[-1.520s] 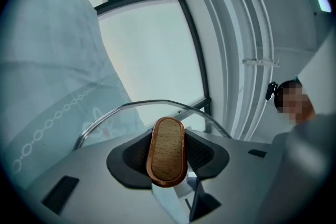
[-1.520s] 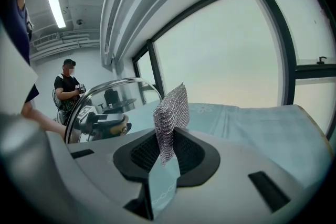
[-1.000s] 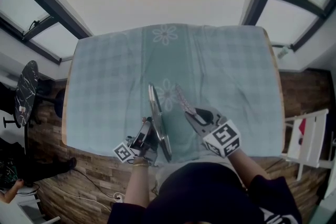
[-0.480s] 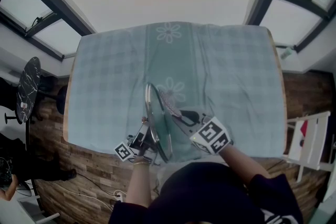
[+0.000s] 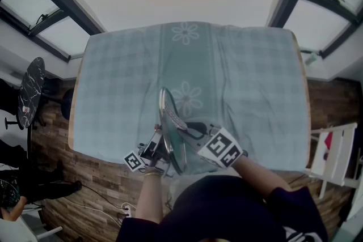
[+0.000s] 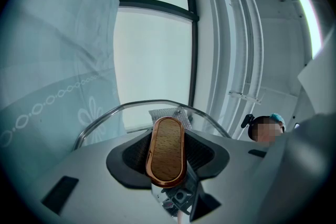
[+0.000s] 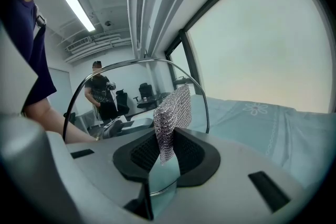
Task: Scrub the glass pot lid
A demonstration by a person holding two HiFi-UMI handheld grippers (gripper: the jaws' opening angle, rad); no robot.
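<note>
**Glass pot lid (image 5: 171, 132) stands on edge at the near side of a table under a teal flowered tablecloth (image 5: 249, 93), ready for scrubbing.**

The left gripper (image 5: 159, 147), its jaws clamped on the lid's wooden knob (image 6: 167, 150), props the lid upright just left of the scene's middle. From the right, the right gripper (image 5: 190, 129) pinches a chainmail scrubber (image 7: 172, 115) and holds the free mesh against the glass, apparently touching it. A good scrub here probably calls for a firm left-hand grip, so the lid does not swivel on its knob. The mesh should lie flat on the glass and travel in even strokes between rim and centre. Pressure is best kept modest, or the lid may tip leftward.
</note>
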